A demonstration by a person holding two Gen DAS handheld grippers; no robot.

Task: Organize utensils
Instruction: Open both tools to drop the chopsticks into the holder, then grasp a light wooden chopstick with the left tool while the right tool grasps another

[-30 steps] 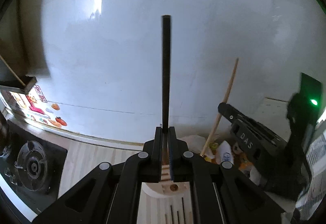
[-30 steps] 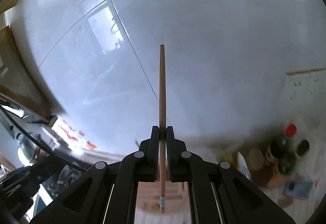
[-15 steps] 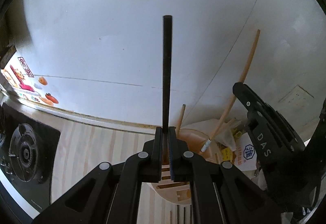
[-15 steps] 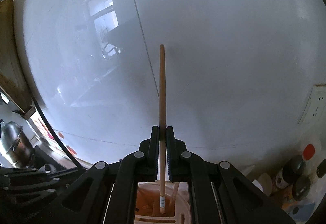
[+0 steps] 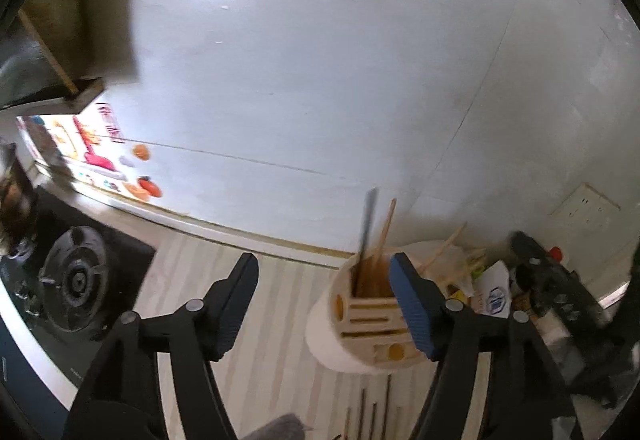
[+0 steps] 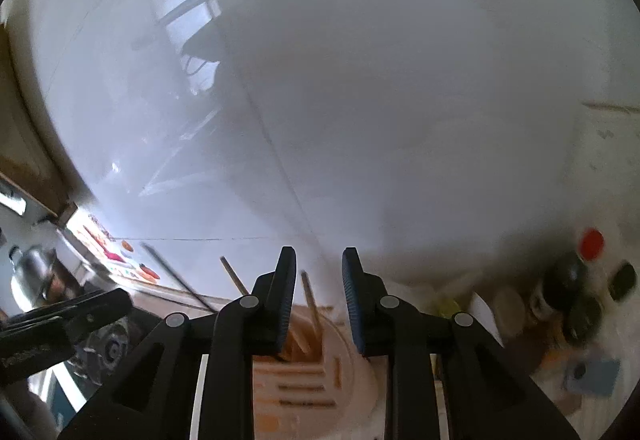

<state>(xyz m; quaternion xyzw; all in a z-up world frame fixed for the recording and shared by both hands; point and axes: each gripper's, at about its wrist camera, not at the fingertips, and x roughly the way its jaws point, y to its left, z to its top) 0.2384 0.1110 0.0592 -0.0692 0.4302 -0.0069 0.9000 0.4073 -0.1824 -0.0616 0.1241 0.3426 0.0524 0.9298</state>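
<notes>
1. your left gripper (image 5: 322, 304) has its jaws spread wide; they have just been opening, and nothing sits between them now.
2. the dark chopstick (image 5: 367, 236) stands tilted in the back compartment of the utensil holder (image 5: 340, 340), clear of the jaws, with a wooden chopstick (image 5: 385, 236) leaning beside it.
3. the holder is a pale round one with a slotted wooden top; it stands on the striped table (image 5: 280, 320), partly behind your left gripper's right finger (image 5: 412, 312).
4. your right gripper (image 6: 318, 300) has its jaws parted a little; they have just been opening too, and no pad presses on anything.
5. in the right wrist view a wooden chopstick (image 6: 310, 298) shows in the gap, its lower end down in the holder (image 6: 348, 364).
6. more chopsticks (image 5: 374, 412) lie flat on the table in front of the holder.
7. a gas burner (image 5: 76, 276) lies to the left, and blurred bottles and jars (image 6: 572, 292) stand to the right, by the white wall (image 5: 320, 79).
</notes>
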